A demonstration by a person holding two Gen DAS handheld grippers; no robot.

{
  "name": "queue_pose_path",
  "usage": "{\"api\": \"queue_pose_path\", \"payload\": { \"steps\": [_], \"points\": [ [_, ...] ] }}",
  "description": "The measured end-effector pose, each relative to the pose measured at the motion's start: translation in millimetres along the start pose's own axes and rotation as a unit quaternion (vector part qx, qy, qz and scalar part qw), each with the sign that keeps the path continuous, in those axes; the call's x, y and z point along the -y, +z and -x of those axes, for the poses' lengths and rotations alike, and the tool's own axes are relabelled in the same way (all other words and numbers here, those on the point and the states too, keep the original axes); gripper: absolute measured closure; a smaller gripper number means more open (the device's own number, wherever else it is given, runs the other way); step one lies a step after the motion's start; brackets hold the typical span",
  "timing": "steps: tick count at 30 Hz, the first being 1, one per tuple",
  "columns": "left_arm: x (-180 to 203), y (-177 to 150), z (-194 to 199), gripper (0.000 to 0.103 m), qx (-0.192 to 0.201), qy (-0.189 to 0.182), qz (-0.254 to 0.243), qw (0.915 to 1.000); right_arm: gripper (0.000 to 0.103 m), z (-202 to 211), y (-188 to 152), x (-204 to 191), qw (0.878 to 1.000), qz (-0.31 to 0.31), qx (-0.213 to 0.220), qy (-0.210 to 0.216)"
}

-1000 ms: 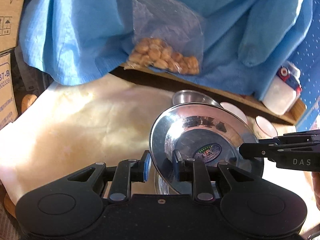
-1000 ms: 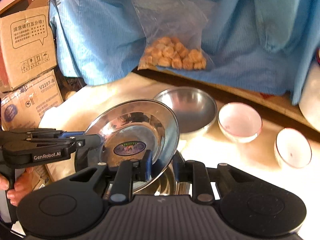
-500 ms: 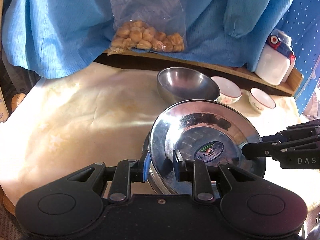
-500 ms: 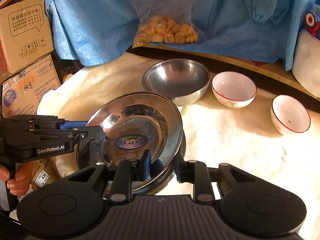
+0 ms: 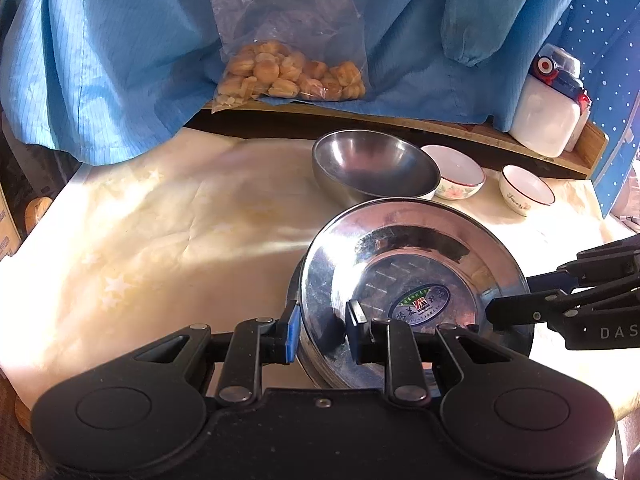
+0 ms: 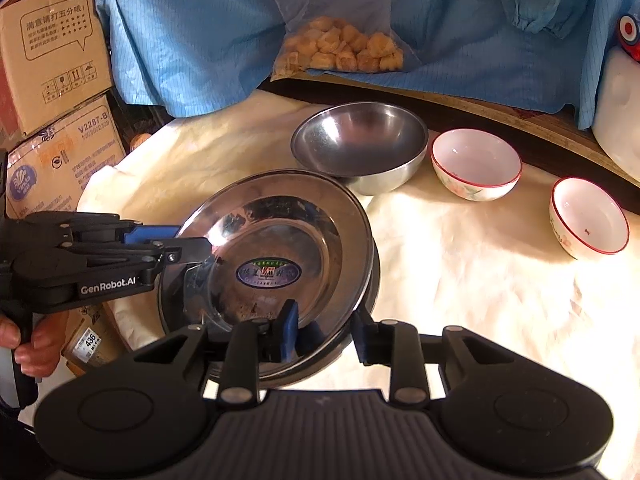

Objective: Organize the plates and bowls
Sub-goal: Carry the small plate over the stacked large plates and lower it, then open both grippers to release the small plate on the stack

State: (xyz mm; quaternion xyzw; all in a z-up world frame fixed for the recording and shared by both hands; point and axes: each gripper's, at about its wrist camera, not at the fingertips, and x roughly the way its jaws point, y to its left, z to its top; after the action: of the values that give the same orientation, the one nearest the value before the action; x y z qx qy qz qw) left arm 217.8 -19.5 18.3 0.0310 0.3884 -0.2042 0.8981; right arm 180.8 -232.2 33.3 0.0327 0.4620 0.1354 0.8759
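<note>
Right wrist view: the steel plate (image 6: 276,248) with the oval sticker sits nested on top of a stack of plates (image 6: 370,280) on the cream tablecloth (image 6: 460,272), and its near rim passes straight between the fingers of the right gripper (image 6: 323,330). Those jaws are opening. The rim is between them, the left blue pad close to or against the inside of the rim, the right one standing off the outer edge, so I judge the pinch to be letting go rather than holding.

The left gripper (image 6: 188,242) comes in from the plate's left side, its fingers lying flat, one above the rim and one below. In the left wrist view the left gripper (image 5: 322,330) is narrowly parted with that plate's edge (image 5: 316,280) between the pads, and it looks clamped on the rim, though the contact itself is partly hidden.

The plate is round, so no long axis matters; what counts is that its rim lies level on the stack and both grippers reach it from opposite sides, each pointing steeply down. The coming move, as I read it, is a release and a straight pull back along each gripper's own line.

Beyond the stack stand a steel bowl (image 6: 358,146) and two white red-rimmed bowls (image 6: 476,164) (image 6: 588,216), well apart from both grippers; the right hand is the nearer to them.
</note>
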Motion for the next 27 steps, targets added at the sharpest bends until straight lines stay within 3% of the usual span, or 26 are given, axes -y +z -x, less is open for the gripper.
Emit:
{"api": "queue_pose_path", "payload": {
  "steps": [17, 27],
  "points": [
    [2.2, 2.1, -0.9, 0.077, -0.001, 0.009, -0.005, 1.0000, 0.067, -0.3, -0.9, -1.8, 1.000, 0.010, -0.004, 0.006],
    [5.5, -0.5, -8.0, 0.077, -0.012, -0.008, 0.001, 0.9999, 0.066, -0.2, -1.0, -0.4, 1.000, 0.006, -0.002, 0.002]
  ]
}}
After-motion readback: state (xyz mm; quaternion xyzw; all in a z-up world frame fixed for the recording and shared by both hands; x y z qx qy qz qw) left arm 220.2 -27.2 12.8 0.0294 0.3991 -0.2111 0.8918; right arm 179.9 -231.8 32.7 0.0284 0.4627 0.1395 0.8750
